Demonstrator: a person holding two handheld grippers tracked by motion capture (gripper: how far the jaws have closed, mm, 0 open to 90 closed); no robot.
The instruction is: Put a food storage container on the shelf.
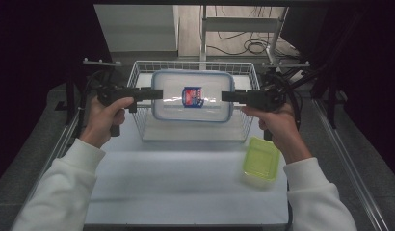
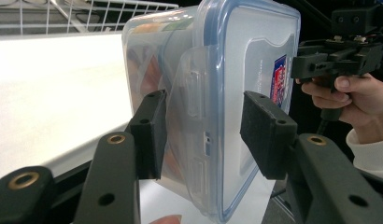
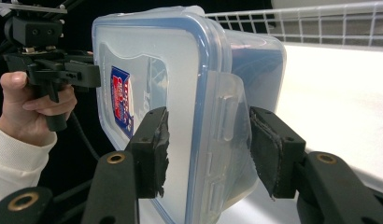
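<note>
Jaws of left gripper (image 1: 157,94) and right gripper (image 1: 226,96) clamped on lidded container's (image 1: 193,96) opposite ends, above wire basket (image 1: 142,72).

Surfaces and finishes, as my grippers meet them.

Container (image 1: 193,96): clear plastic, smooth and glossy, slightly frosted on the lid; blue seal band round the rim, printed glossy label at centre. My left gripper (image 2: 201,135): matt black plastic arms with brass-coloured eyelets, its pads (image 2: 266,133) dense black foam, finely grained. My right gripper (image 3: 206,149): same matt black build, pads (image 3: 158,151) rough and frayed at the edges. Wire basket (image 1: 145,70) at 12 o'clock: thin white-coated metal. Table (image 1: 176,178): matt white, smooth. Small tub (image 1: 261,159) at 4 o'clock: translucent yellow-green plastic. My sleeves (image 1: 65,192): soft white knit cloth.
</note>
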